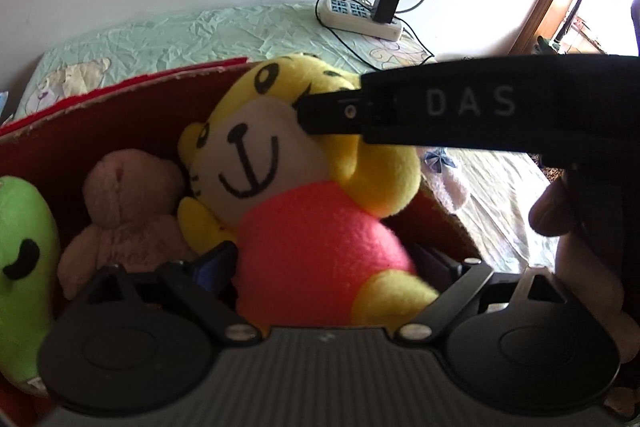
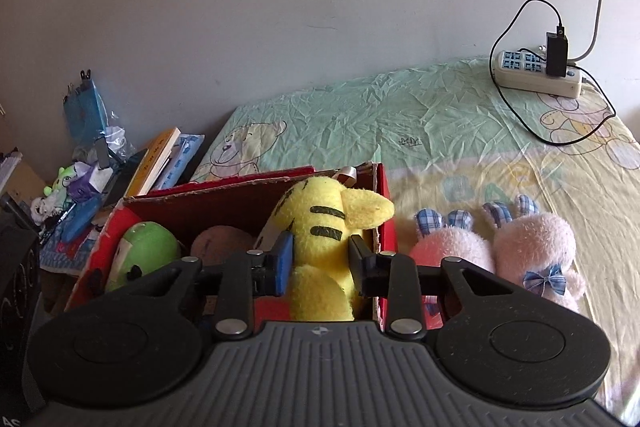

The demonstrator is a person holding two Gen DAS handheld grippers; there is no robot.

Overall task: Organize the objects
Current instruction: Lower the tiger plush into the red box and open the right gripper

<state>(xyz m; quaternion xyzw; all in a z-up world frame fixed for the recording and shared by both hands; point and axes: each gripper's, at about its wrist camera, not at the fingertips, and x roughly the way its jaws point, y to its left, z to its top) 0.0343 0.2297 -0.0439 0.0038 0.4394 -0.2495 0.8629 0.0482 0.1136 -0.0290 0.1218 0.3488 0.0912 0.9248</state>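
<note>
Red box (image 2: 382, 211), centre-left of right wrist view, sits on the bed sheet (image 2: 400, 123). Contents, left to right: green plush (image 2: 144, 247), brown plush (image 2: 218, 239), yellow tiger plush (image 2: 320, 227) at the box's right end, partly above the rim. Two pink plush toys (image 2: 496, 247) lie outside, just right of the box, on the sheet.

Handling, judged: tiger is light, soft and compressible, not fragile; fleece gives good friction. Best hold is across a firm bulk (torso or head), not an ear or limb, which would fold and let it dangle.

Left gripper (image 1: 324, 263), lower centre of left wrist view: jaws either side of the tiger's pink torso, pointing into the box; whether they press it I cannot tell.

Right gripper (image 2: 320, 263): pads clamped on the tiger's yellow back; in the left view its finger crosses from the right to the tiger's head.
</note>
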